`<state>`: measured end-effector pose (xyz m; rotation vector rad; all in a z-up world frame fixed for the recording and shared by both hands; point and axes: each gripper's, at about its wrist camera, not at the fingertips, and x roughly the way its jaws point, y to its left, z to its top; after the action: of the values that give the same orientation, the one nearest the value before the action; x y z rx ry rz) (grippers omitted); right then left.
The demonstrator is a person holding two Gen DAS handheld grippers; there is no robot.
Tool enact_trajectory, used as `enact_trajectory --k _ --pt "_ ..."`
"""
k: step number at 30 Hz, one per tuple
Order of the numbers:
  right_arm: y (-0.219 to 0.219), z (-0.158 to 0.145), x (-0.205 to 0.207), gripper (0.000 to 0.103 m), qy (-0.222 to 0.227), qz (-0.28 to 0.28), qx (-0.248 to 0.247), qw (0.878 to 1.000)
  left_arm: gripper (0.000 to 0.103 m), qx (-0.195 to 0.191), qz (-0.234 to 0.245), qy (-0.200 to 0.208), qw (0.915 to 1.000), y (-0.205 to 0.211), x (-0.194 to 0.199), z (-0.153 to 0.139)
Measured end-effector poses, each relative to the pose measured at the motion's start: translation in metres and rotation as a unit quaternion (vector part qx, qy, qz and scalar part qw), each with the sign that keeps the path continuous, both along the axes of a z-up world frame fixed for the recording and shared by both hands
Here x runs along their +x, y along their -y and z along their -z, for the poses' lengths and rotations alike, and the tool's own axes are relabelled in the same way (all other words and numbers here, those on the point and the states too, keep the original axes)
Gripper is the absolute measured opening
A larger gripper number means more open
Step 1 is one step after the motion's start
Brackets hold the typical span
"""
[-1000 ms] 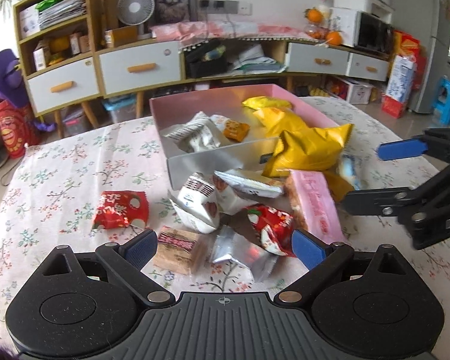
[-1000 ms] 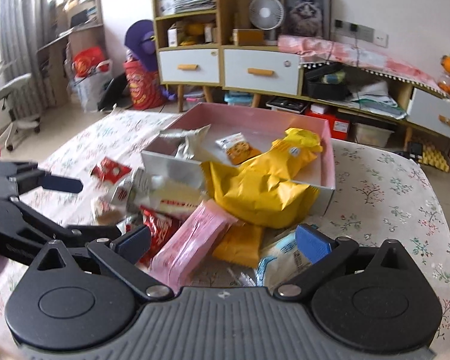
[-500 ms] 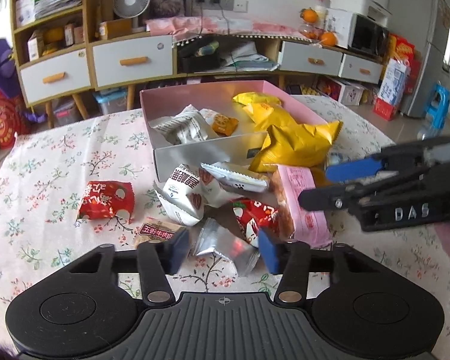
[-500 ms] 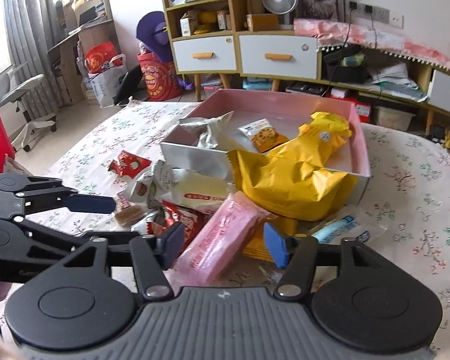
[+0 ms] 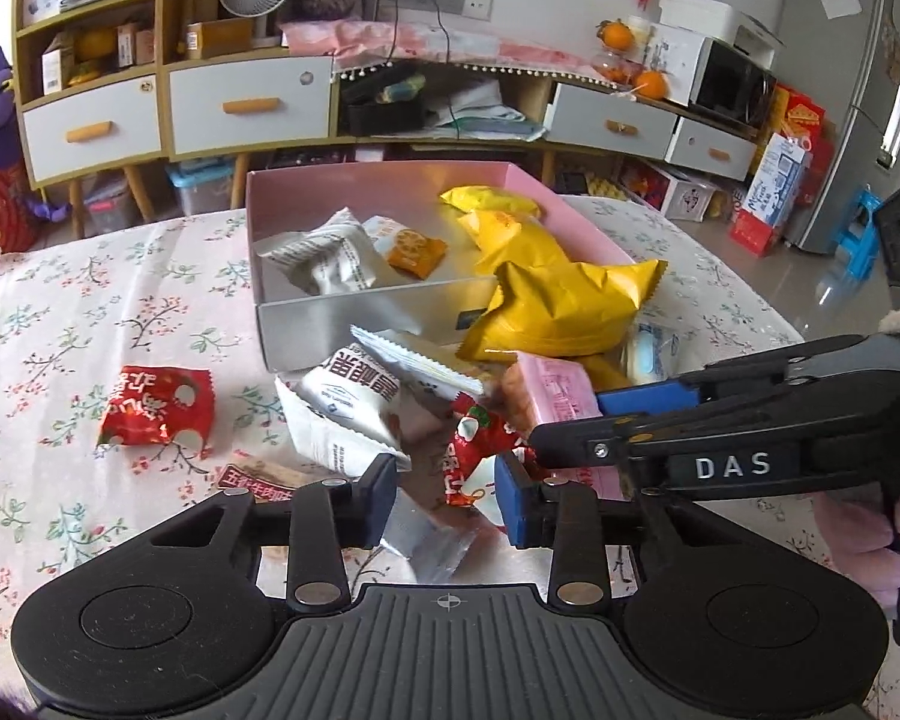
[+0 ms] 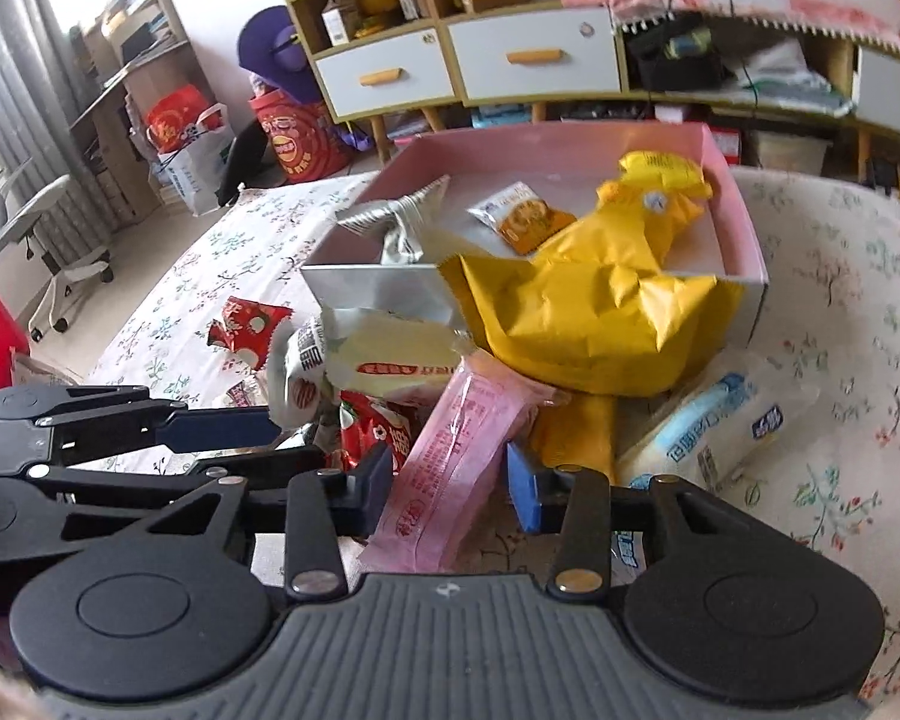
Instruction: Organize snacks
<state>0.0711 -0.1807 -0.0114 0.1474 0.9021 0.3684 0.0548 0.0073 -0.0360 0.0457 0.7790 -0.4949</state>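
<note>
A pink-lined box on the floral table holds a grey packet, an orange packet and yellow bags; one big yellow bag hangs over its front wall. Loose snacks lie in front of it. My left gripper is partly closed around a red strawberry packet and a silver packet, not visibly clamped. My right gripper straddles a long pink packet, its jaws close to the sides; it also shows in the left wrist view.
A red packet lies alone at the left. A white packet, a brown bar and a blue-white pack lie near the pile. Cabinets and shelves stand behind the table.
Both grippers have narrowed from wide open to partly closed. The right one moved left over the pink packet, the left one over the red and silver packets.
</note>
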Motion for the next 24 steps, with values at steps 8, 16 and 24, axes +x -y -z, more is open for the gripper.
enact_trajectory --k 8,16,24 --pt "0.004 -0.001 -0.001 0.035 -0.015 -0.009 -0.009 1.000 0.033 -0.007 0.012 -0.002 0.9999 -0.001 -0.002 -0.002" --pt "0.018 -0.002 -0.004 0.033 -0.022 -0.012 -0.013 1.000 0.037 -0.010 0.042 -0.007 0.9990 0.009 -0.004 -0.001" --pt "0.021 -0.002 -0.002 0.035 -0.029 -0.013 -0.001 0.999 0.037 0.035 0.031 -0.009 0.9989 0.022 0.002 0.011"
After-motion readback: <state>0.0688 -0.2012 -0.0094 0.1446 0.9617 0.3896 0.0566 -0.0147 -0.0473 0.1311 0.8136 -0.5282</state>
